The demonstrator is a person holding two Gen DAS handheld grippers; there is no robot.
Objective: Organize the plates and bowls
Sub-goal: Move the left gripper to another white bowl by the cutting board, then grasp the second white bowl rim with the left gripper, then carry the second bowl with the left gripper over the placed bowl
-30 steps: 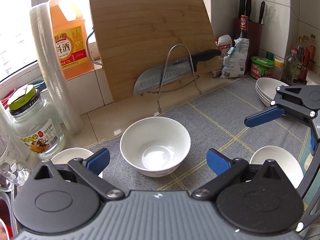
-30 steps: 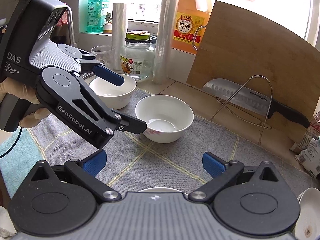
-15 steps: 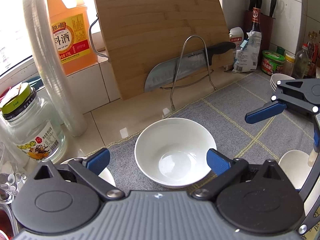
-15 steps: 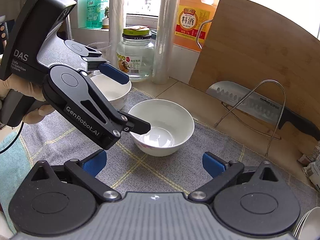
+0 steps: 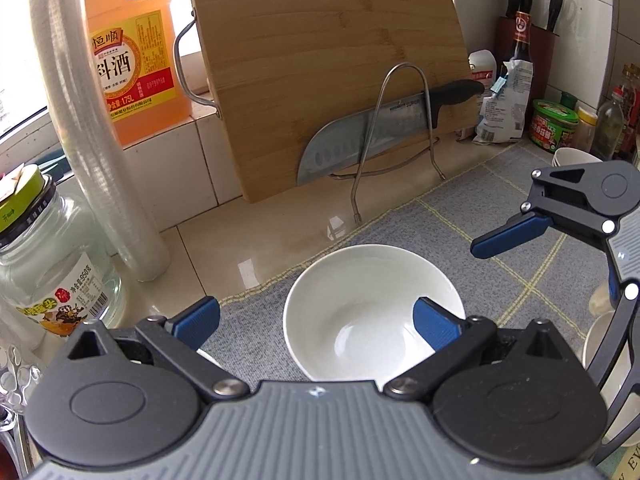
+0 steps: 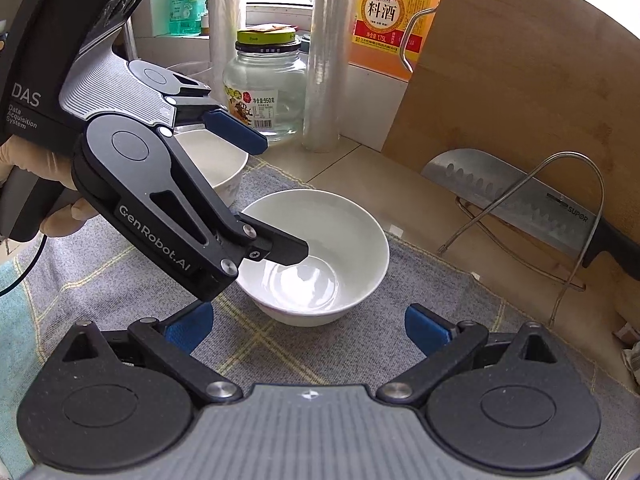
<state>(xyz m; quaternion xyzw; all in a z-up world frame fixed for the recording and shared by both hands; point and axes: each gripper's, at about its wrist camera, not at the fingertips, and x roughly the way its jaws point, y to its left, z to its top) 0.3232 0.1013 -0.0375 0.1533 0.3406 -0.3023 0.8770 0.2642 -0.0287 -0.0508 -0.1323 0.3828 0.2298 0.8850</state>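
The white bowl (image 5: 374,312) stands upright and empty on the grey cloth (image 5: 460,224) that covers the desk (image 5: 260,248), in front of the wooden cutting board (image 5: 320,60). I take this bowl as the landmark.

The left hand-held gripper (image 5: 316,318) is open wide. Its right finger lies over the right side of the bowl, inside the rim as it seems in the right wrist view, and its left finger is outside, to the left of the bowl. I cannot tell if any finger already touches the rim. The right hand-held gripper (image 6: 308,326) is also open and holds nothing; it hangs a little in front of the bowl, on its right side.

A second white bowl (image 6: 212,160) stands just to the left of the landmark bowl, behind the left gripper, near the glass jar (image 6: 264,88). More white dishes (image 5: 572,156) are far to the right of it, partly hidden.

In my judgement the step in hand is to grasp the bowl with the left gripper, so it can be stacked with the others. The next move calls for lowering until one finger is inside the wall and one outside, then closing on the rim. The glazed wall is probably slippery, so the grip should be firm before lifting.
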